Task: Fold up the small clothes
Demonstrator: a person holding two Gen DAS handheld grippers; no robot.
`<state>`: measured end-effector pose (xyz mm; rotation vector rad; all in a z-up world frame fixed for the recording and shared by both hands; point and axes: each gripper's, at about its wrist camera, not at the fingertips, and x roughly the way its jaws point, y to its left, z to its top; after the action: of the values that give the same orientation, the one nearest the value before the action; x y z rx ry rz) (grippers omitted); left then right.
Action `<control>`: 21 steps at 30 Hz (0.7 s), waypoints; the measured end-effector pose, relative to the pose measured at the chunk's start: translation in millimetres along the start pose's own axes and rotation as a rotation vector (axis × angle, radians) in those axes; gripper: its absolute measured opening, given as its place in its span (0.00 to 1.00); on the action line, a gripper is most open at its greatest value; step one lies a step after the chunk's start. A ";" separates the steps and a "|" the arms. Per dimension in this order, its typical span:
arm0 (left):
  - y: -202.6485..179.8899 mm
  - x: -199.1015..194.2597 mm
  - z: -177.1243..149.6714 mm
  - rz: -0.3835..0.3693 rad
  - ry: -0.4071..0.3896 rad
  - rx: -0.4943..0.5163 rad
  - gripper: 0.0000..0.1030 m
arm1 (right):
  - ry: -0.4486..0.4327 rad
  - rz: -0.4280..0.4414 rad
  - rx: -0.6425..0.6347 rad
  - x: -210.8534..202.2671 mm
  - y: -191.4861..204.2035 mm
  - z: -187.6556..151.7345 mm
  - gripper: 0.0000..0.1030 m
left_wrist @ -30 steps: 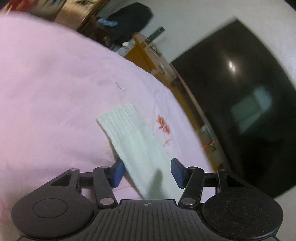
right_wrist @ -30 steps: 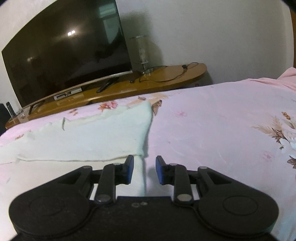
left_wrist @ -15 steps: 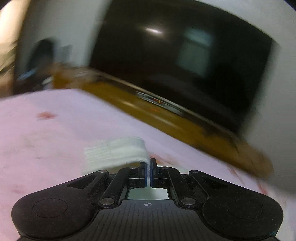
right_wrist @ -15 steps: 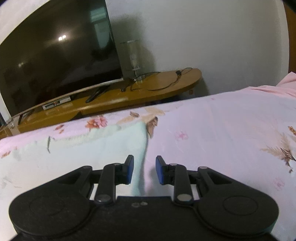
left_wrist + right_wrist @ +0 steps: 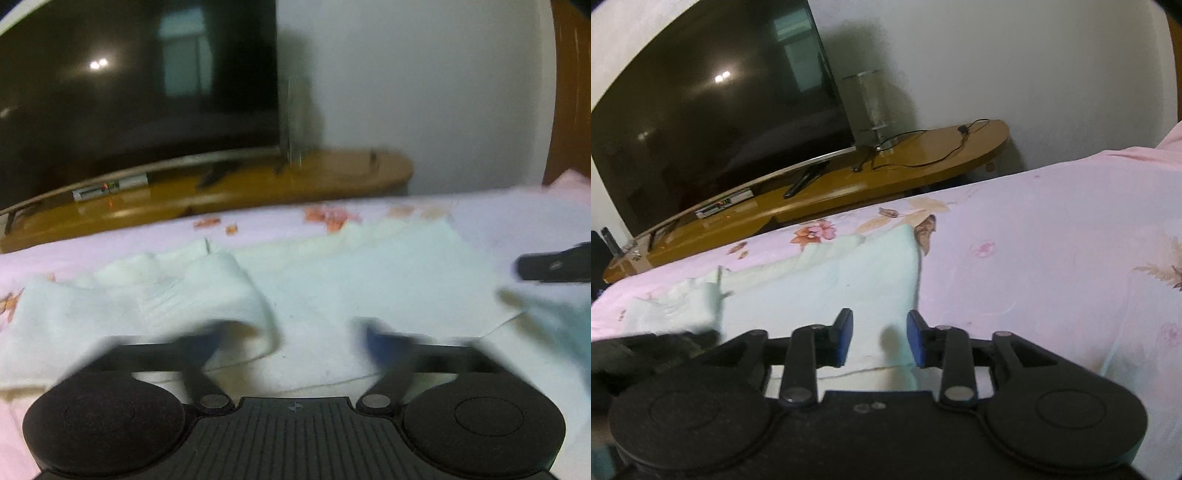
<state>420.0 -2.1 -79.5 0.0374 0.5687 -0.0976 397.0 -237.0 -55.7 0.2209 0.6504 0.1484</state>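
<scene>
The pale mint ribbed knit garment (image 5: 827,284) lies near the pink floral bedsheet's (image 5: 1052,240) far edge, one end doubled over. The left gripper (image 5: 291,338) and right gripper (image 5: 879,338) both gape empty above it, probably freed for regrasping.

Left tongs (image 5: 291,341) gape, blurred, over the pale garment (image 5: 369,280) on pink bedsheet (image 5: 110,247).

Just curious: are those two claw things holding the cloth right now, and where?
No. The left gripper and right gripper are both open over the pale sock.
</scene>
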 end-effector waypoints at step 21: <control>175.2 -41.1 -53.2 0.253 0.132 -0.474 0.88 | -0.080 0.160 -0.892 65.4 213.9 -61.8 0.39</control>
<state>375.0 178.9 -100.7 -0.3469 0.7025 0.2886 396.1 -7.2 -88.3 -0.5803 0.4357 0.5611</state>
